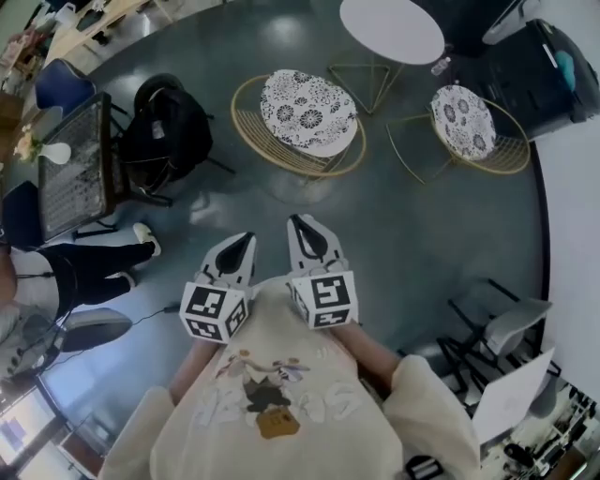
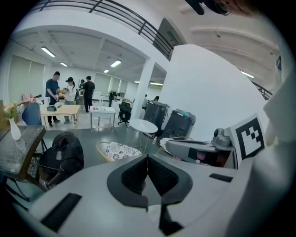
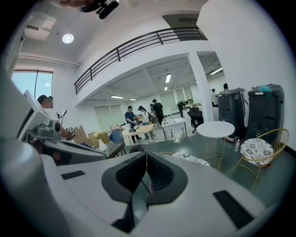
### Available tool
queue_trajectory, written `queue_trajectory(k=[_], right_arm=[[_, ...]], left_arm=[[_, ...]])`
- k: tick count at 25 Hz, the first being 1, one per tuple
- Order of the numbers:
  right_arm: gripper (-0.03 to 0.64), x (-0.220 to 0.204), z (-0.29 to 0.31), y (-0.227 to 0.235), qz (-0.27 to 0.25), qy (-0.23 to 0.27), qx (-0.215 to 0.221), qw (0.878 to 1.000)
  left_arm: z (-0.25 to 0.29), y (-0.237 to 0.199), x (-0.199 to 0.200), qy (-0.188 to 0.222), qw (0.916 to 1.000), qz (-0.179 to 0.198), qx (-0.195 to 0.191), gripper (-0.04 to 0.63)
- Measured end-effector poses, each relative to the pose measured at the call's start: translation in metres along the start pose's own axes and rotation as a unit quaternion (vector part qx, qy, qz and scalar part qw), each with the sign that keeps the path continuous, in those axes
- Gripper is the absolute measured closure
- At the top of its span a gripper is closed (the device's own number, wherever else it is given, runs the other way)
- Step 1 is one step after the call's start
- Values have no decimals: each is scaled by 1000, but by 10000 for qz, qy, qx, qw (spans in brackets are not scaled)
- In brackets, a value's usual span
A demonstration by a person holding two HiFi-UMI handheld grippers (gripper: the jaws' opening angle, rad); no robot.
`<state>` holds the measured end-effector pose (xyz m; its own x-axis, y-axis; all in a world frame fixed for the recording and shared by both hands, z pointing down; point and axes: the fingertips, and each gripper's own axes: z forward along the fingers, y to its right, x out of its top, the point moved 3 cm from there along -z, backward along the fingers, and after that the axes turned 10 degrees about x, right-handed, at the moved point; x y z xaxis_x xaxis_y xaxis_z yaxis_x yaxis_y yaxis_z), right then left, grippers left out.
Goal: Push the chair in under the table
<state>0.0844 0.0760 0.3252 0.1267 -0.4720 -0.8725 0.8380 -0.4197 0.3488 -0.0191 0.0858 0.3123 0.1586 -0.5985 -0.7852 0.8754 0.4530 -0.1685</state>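
Since a push likely needs no grip, left gripper (image 1: pixel 246 237) and right gripper (image 1: pixel 299 221) face the chair (image 1: pixel 307 112), jaws closed and empty.

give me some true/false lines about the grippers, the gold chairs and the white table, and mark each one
1. Both the left gripper and the right gripper have their jaws together with nothing between them. True.
2. The right gripper is touching the nearer gold chair. False: bare floor lies between them.
3. A second gold chair with a patterned cushion stands near the round white table. True.
4. The nearer gold chair is tucked under the table. False: it stands beside the table, clear of the tabletop.
5. The backpack at the left is red. False: it is black.
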Motion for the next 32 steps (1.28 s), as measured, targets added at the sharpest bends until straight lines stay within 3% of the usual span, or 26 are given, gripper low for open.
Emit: queue_trajectory(k=[6, 13, 17, 22, 32], right_arm=[[607, 29, 46, 71, 35, -43, 31, 10000], [607, 38, 81, 94, 77, -415, 340, 9985], [607, 28, 102, 95, -134, -706, 469, 9963], [606, 7, 110, 94, -360, -1115, 656, 9909], [604, -29, 124, 100, -643, -1532, 955, 9815]], left_arm=[[71, -10, 49, 33, 9998, -36, 202, 586], [107, -28, 59, -358, 9987, -196, 314, 586], [128, -50, 55, -577, 9969, -493, 215, 586], [148, -69, 43, -761, 9899, -1187, 154, 584], [176, -86, 17, -946, 9816, -1615, 375, 584]])
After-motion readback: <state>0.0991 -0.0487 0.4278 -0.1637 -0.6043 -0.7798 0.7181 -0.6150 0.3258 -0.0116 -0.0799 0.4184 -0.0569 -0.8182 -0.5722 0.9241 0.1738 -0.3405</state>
